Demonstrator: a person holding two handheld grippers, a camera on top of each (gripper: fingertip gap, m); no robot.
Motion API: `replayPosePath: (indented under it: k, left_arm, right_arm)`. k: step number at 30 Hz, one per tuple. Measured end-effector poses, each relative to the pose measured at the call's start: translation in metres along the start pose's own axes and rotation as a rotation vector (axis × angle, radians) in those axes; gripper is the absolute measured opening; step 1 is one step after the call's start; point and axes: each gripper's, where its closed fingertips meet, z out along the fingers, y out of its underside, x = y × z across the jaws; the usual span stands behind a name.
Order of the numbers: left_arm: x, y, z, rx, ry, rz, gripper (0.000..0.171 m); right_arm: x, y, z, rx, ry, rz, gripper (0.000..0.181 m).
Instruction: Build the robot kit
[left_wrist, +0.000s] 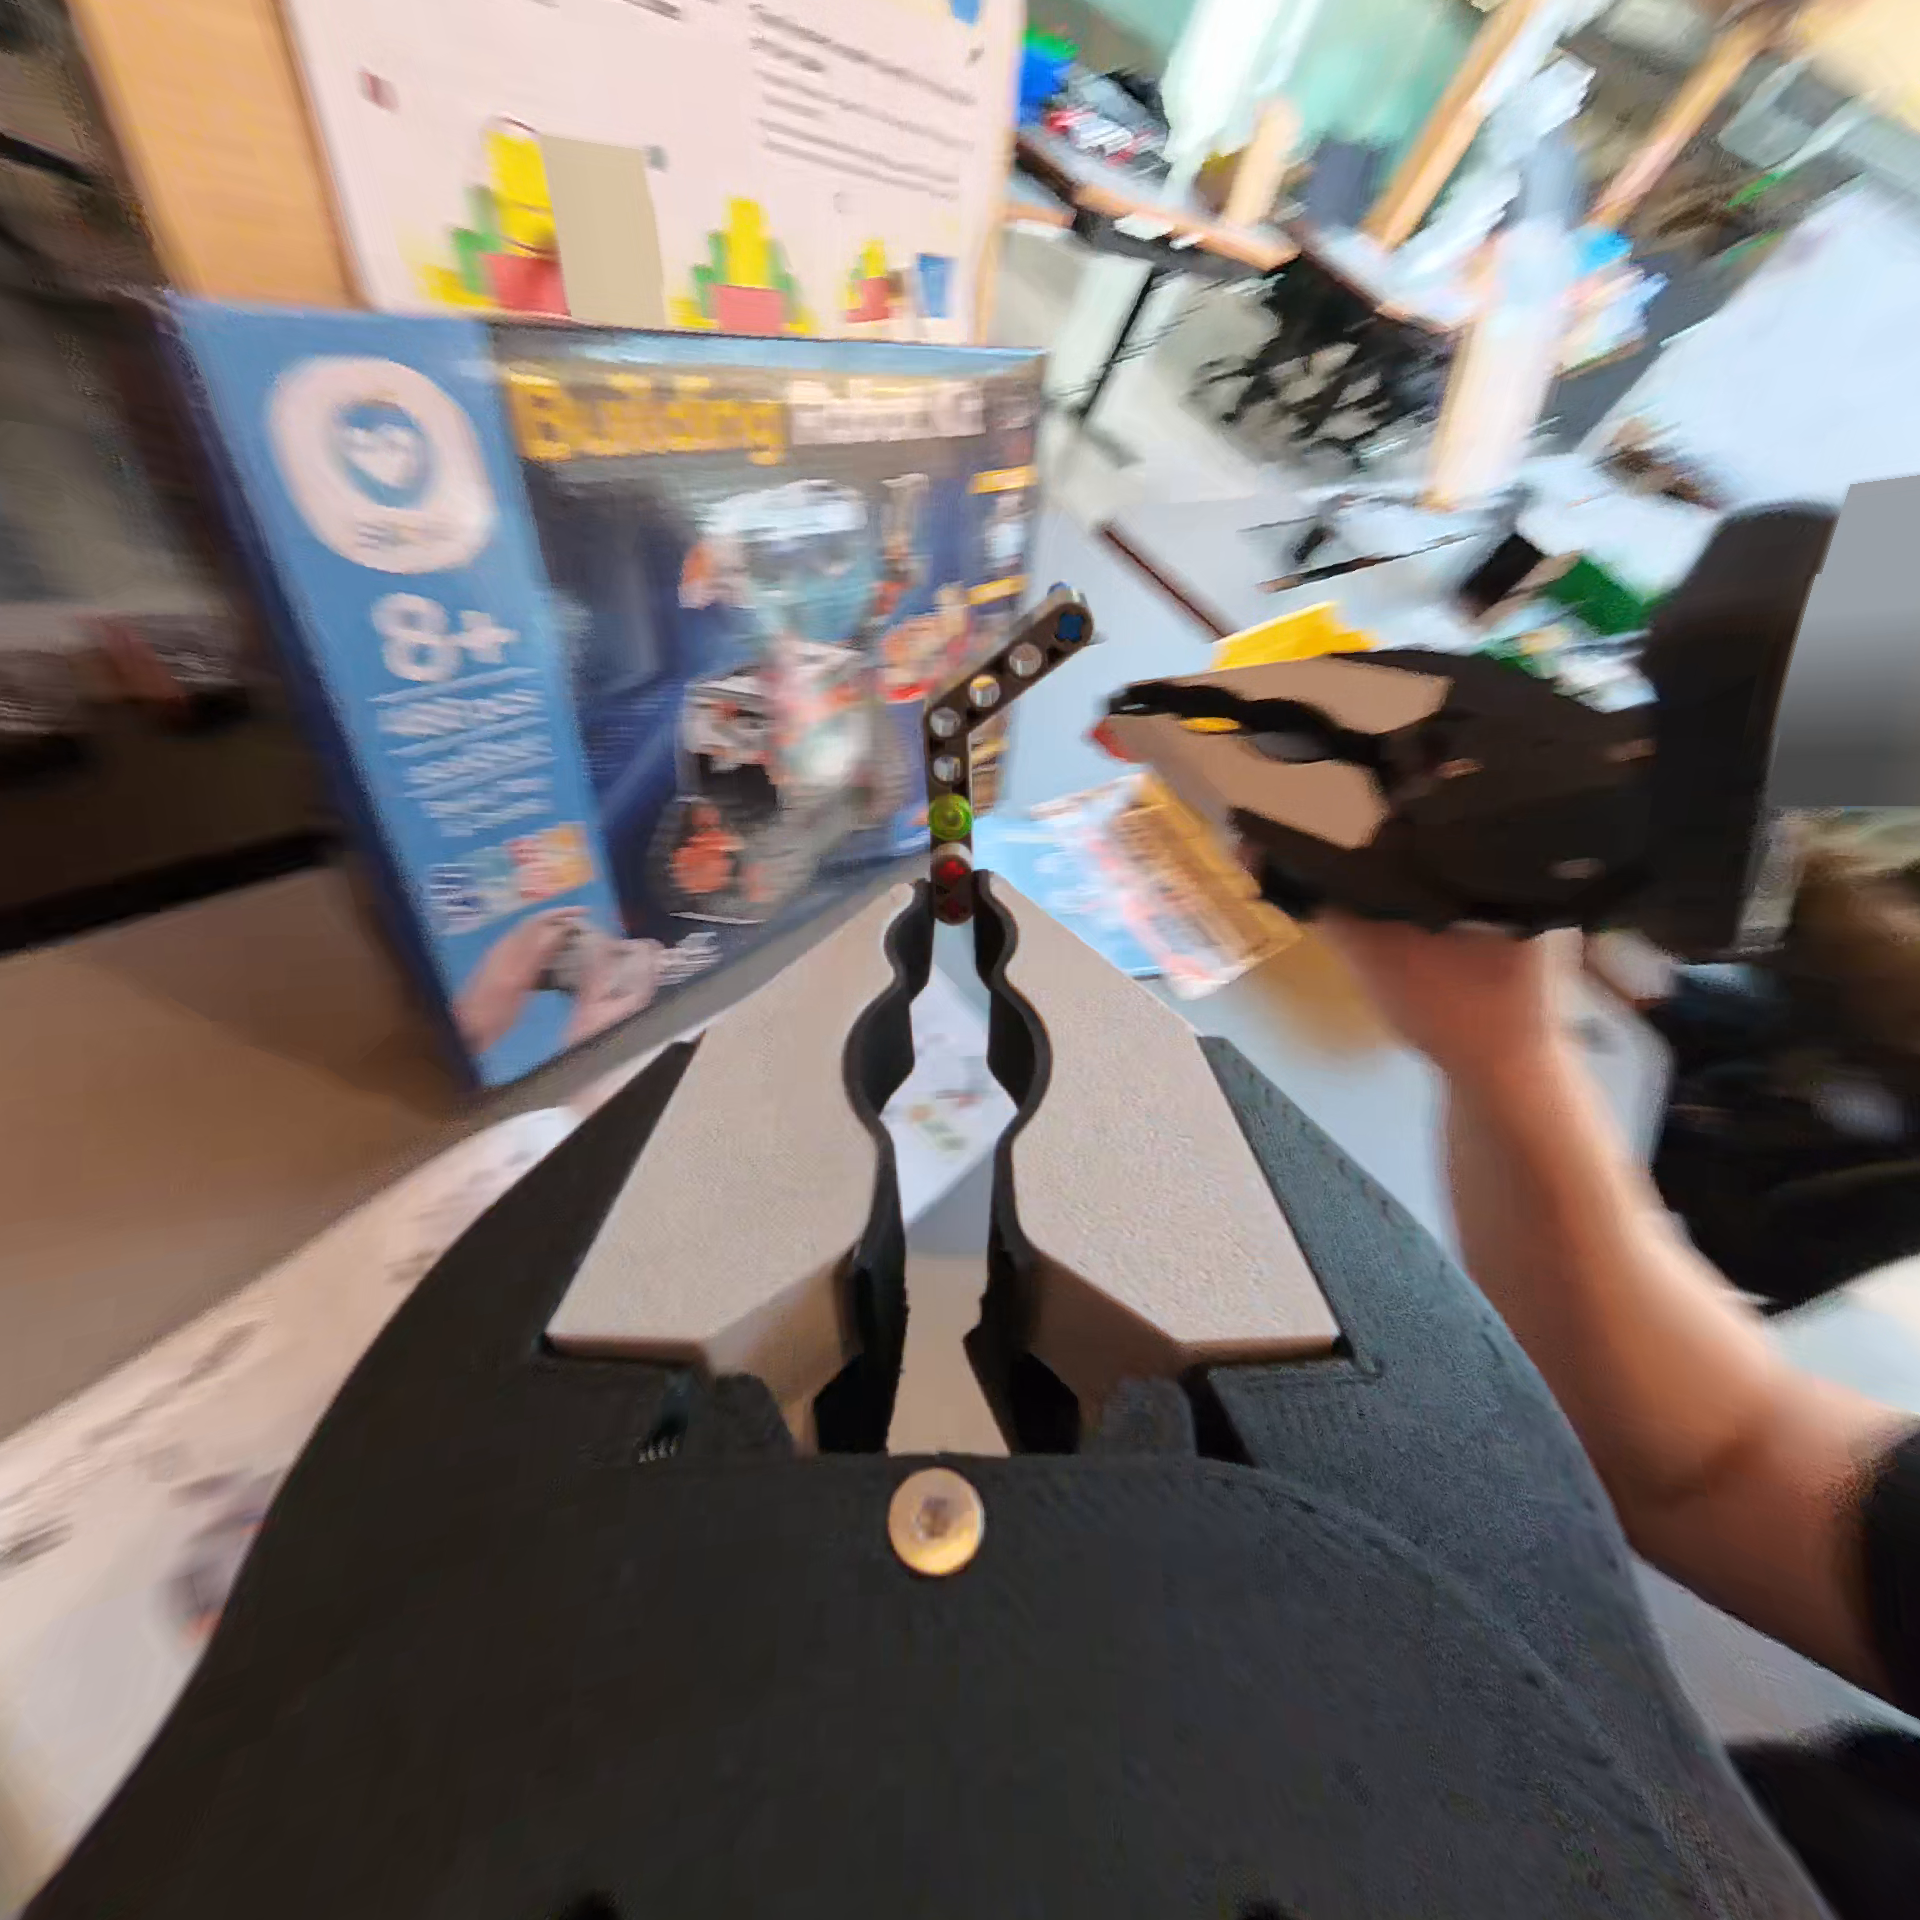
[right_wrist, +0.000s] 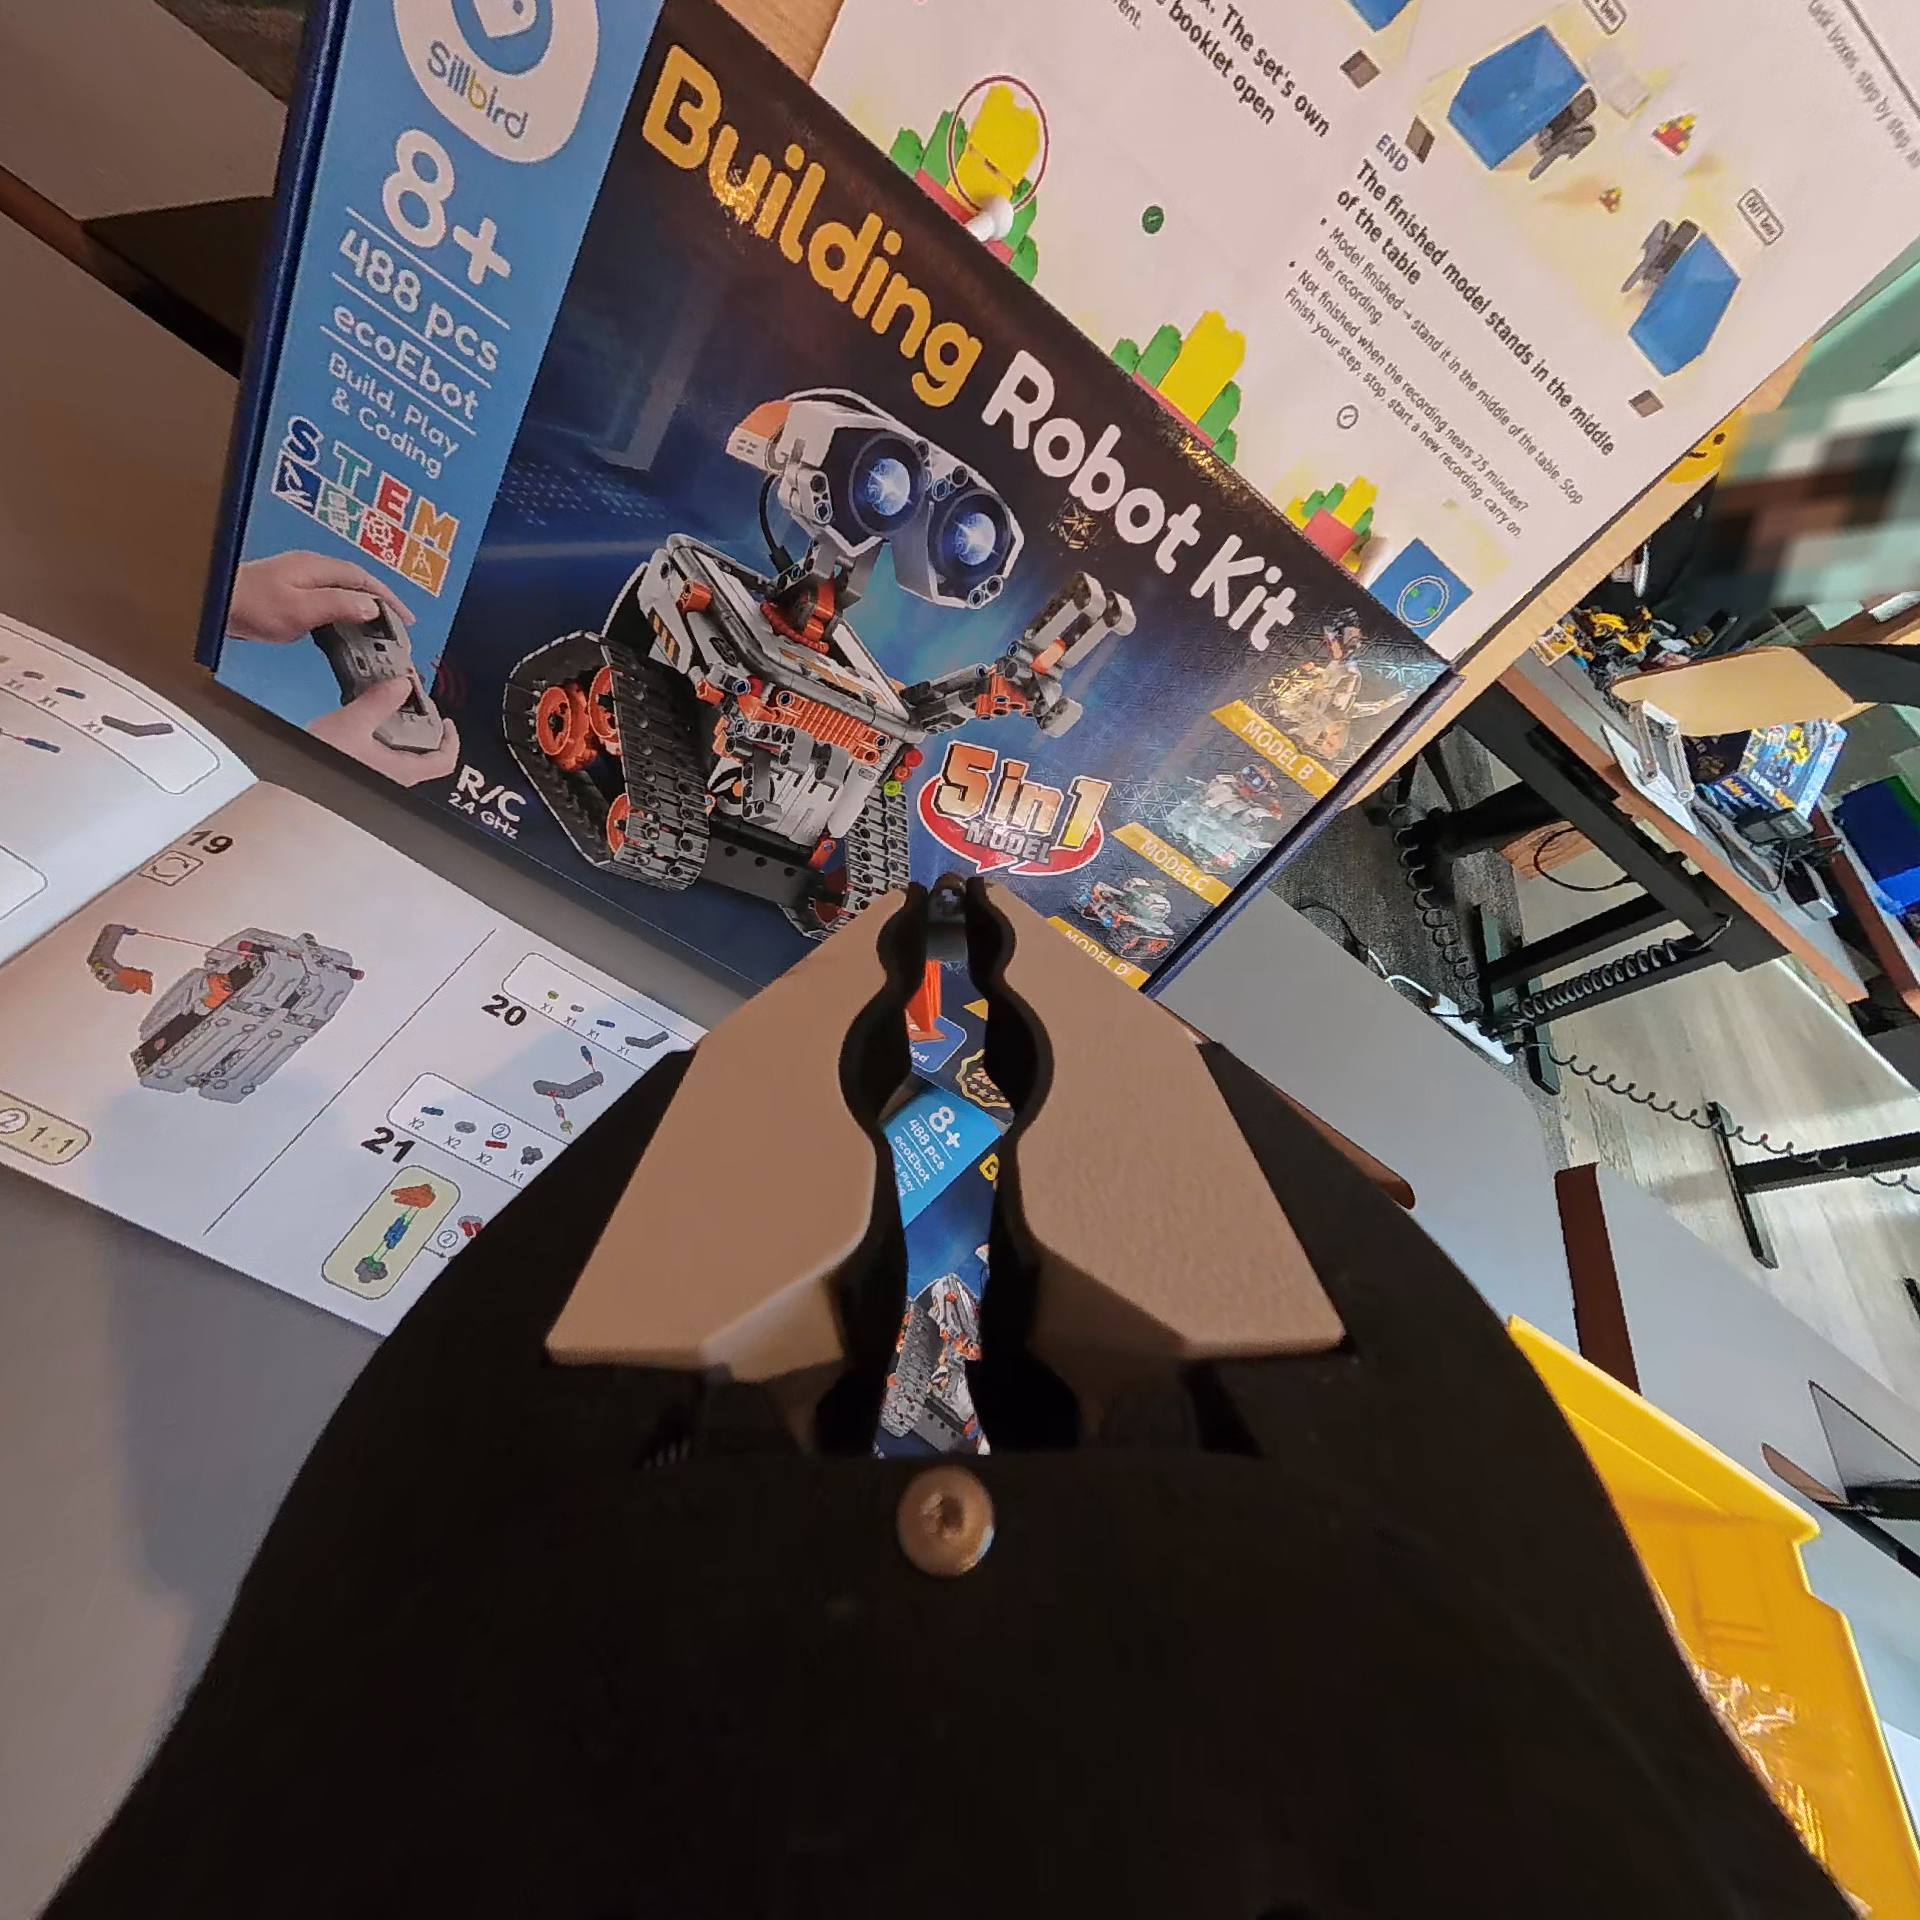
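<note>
Ahead of my right gripper (right_wrist: 948, 904) stands a blue box (right_wrist: 727, 468) with large yellow and white lettering, numerals and small badges on its front and side. A booklet (right_wrist: 312, 987) beside it carries printed step numbers. A white sheet (right_wrist: 1195, 156) behind bears black print, and I do not repeat any of the wording.

Blue kit box (right_wrist: 790, 540) upright; open booklet (right_wrist: 312, 1049) beside; yellow bin (right_wrist: 1704, 1579) right.
</note>
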Motion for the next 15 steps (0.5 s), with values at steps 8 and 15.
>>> replayPosePath:
  k: [8, 15]
  left_arm:
    - [0.028, -0.003, -0.002, 0.004, 0.279, -0.156, 0.006]
    - [0.063, -0.020, -0.023, 0.064, 0.568, -0.222, 0.005]
  right_arm:
    - [-0.003, 0.001, 0.002, -0.004, -0.025, 0.003, 0.007]
    - [-0.072, -0.071, -0.057, 0.388, -0.807, 0.463, 0.006]
